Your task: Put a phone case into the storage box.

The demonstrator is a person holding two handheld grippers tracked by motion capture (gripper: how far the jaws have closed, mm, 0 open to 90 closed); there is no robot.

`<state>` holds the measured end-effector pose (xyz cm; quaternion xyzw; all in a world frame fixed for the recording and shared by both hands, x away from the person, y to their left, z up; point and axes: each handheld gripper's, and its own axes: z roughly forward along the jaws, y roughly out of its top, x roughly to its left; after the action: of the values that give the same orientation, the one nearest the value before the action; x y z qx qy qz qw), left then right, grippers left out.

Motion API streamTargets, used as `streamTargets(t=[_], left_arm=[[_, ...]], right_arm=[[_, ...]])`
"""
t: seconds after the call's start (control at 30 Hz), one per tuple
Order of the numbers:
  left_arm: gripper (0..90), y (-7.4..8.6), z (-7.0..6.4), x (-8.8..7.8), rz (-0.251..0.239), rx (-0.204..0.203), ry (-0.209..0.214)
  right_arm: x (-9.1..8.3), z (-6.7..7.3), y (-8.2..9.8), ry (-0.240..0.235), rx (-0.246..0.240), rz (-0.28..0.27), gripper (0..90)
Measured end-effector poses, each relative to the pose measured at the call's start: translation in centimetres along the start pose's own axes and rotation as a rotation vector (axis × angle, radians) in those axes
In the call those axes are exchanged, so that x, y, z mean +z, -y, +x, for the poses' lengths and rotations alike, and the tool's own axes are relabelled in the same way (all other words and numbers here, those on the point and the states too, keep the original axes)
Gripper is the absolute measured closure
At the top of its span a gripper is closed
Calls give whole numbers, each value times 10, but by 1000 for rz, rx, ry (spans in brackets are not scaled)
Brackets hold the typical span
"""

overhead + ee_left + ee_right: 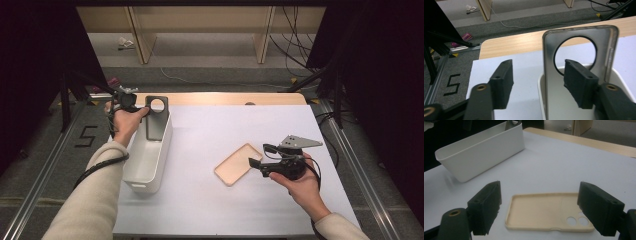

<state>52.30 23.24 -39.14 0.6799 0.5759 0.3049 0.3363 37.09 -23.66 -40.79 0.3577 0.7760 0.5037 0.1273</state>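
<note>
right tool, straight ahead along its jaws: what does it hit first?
Most likely the beige phone case. The right tool is open and aimed at it, the case lying flat on the table just beyond the jaws. The white bin sits farther off, to the side.

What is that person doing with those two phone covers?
A person holds tongs in each hand. The left tongs are open around a dark phone case standing upright in the far end of a white bin; their pads do not press on it. The right tongs are open too, poised just at a beige phone case lying flat on the white table, not gripping it yet. It looks like the cases are being put into the bin.
</note>
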Motion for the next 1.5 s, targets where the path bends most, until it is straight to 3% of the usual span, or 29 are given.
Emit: streamTargets(t=[0.2,0.37,0.5,0.63,0.97,1.17,1.37,1.5], left_arm=[[202,3,-4,-26,-25,2,85],[64,20,-9,-51,-70,3,129],[33,37,-14,-67,-93,-18,183],[18,56,-22,-82,-108,-6,250],[6,94,-48,-128,-198,78,370],[16,110,-56,-132,-229,97,422],[23,110,-56,-129,-221,113,410],[25,111,-54,-128,-224,99,406]], right_arm=[[0,-1,0,-2,4,3,200],[1,-1,1,-3,7,12,194],[2,-1,1,-4,5,16,192],[2,-3,2,-2,8,18,190],[6,-8,2,3,14,28,189],[7,-9,2,4,7,37,190],[7,-12,3,7,18,36,190],[7,-12,3,9,15,34,190]])
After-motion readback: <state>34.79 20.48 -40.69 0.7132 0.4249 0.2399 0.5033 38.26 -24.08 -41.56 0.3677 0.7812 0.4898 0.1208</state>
